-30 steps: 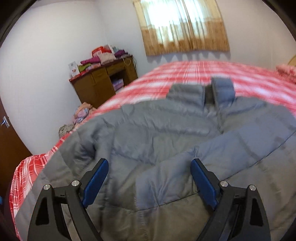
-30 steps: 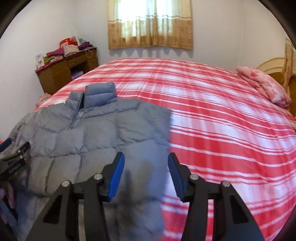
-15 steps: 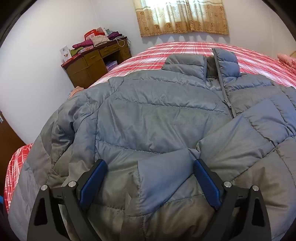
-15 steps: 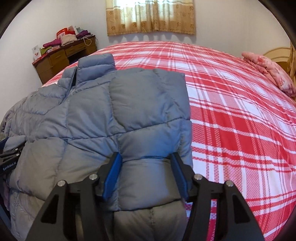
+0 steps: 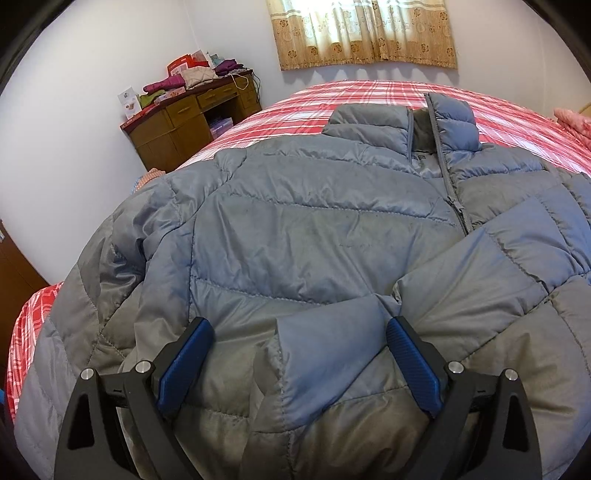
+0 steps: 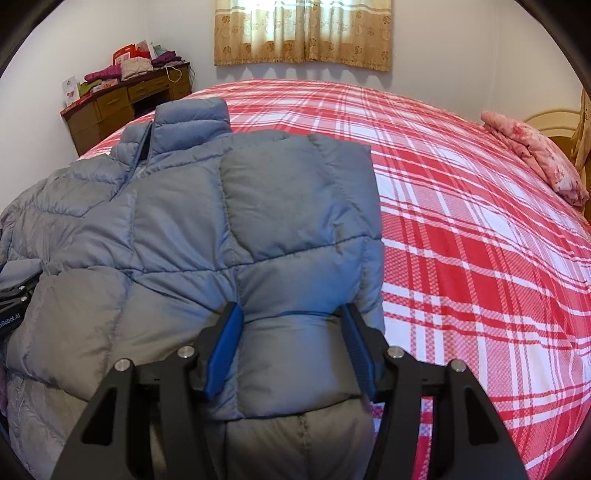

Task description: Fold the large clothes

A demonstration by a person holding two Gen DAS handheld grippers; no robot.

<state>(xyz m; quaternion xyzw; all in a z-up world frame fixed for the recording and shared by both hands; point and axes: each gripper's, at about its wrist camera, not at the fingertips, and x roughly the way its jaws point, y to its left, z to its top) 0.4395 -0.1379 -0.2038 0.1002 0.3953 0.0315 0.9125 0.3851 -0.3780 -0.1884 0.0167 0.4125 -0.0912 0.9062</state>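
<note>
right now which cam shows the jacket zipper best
The left wrist view: the zipper runs in plain sight from the collar down the grey jacket. The right wrist view shows only a short stretch by the collar.

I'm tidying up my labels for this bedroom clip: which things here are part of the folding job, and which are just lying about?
Part of the job:
grey puffer jacket
left gripper
right gripper
plaid bedspread, the folding surface

Lying about:
wooden desk
clothes piled on it
pink folded bedding
curtain
</note>
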